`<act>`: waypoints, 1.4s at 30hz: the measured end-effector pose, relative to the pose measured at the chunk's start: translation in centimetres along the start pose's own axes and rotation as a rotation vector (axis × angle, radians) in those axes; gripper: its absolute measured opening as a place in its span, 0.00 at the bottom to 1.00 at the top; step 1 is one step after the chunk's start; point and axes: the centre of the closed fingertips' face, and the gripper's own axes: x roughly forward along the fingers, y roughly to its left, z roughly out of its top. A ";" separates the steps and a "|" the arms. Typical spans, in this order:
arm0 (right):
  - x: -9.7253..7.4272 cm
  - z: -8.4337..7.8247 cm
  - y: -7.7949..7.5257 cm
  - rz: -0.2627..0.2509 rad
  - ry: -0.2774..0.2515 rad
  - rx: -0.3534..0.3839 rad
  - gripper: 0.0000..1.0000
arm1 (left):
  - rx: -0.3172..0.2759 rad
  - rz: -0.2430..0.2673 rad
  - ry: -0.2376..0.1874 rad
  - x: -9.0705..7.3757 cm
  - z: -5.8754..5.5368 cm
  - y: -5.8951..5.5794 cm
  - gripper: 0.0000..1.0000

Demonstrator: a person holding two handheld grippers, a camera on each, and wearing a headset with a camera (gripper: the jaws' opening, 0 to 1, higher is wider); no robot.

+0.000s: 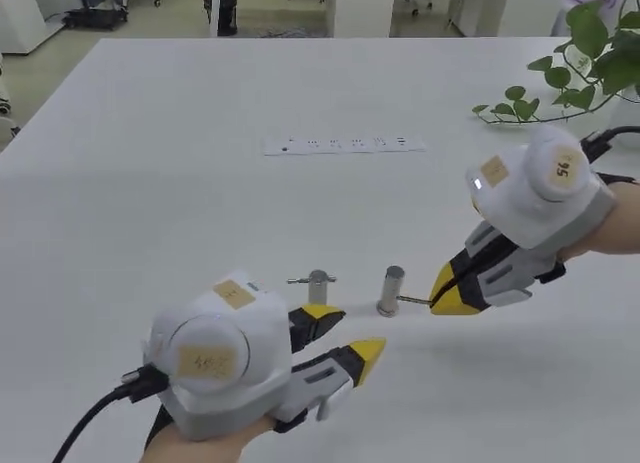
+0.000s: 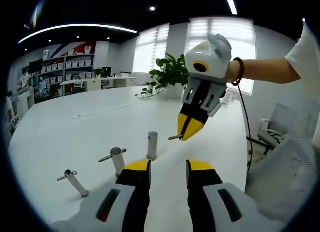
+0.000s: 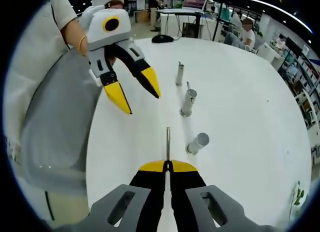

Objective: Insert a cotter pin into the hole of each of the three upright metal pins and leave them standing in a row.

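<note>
The left gripper (image 1: 357, 329) hovers over the near edge of the tabletop (image 1: 180, 183), left of centre, its jaws spread apart and holding nothing. Just beyond its tips the 3 metal pins stand in a row that runs left to right.

In the left gripper view the left pin (image 2: 75, 183) carries a cotter pin (image 2: 65, 176) through its head, and the middle pin (image 2: 118, 161) carries another cotter pin (image 2: 106, 157). The right pin (image 2: 152, 144) has none.

Right of the row, the right gripper (image 1: 438, 299) reaches in low from the right edge, jaws pinched together on the third cotter pin (image 3: 168, 142). Its free end points at the right pin and sits just beside it; I cannot tell whether it touches.

The likely trouble is toppling. The right pin stands free, with the left gripper apart from it, so a tip that misses the hole would push it sideways, perhaps into the middle pin, and spoil the row. The thin cotter pin, gripped at 1 end, could also swivel in the jaws and drift off line.
</note>
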 end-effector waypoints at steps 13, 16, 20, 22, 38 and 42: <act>0.6 -2.2 -1.8 -0.013 0.075 0.005 0.03 | -0.044 0.083 -0.009 3.5 -0.1 0.9 0.28; 0.6 -2.6 -2.1 -0.015 0.087 0.003 0.03 | -0.062 0.114 -0.015 4.1 -0.2 1.4 0.28; 0.8 -2.9 -2.6 -0.016 0.093 0.004 0.03 | -0.090 0.143 -0.024 4.8 -0.1 1.9 0.27; 0.9 -3.1 -2.7 -0.016 0.096 0.005 0.03 | -0.101 0.153 -0.029 5.3 -0.1 2.1 0.27; 1.0 -3.6 -4.4 -0.019 0.118 -0.011 0.03 | -0.103 0.179 -0.035 8.3 -0.3 3.0 0.23; 1.0 -3.5 -4.7 -0.020 0.114 -0.011 0.03 | -0.102 0.175 -0.034 8.7 -0.4 3.1 0.20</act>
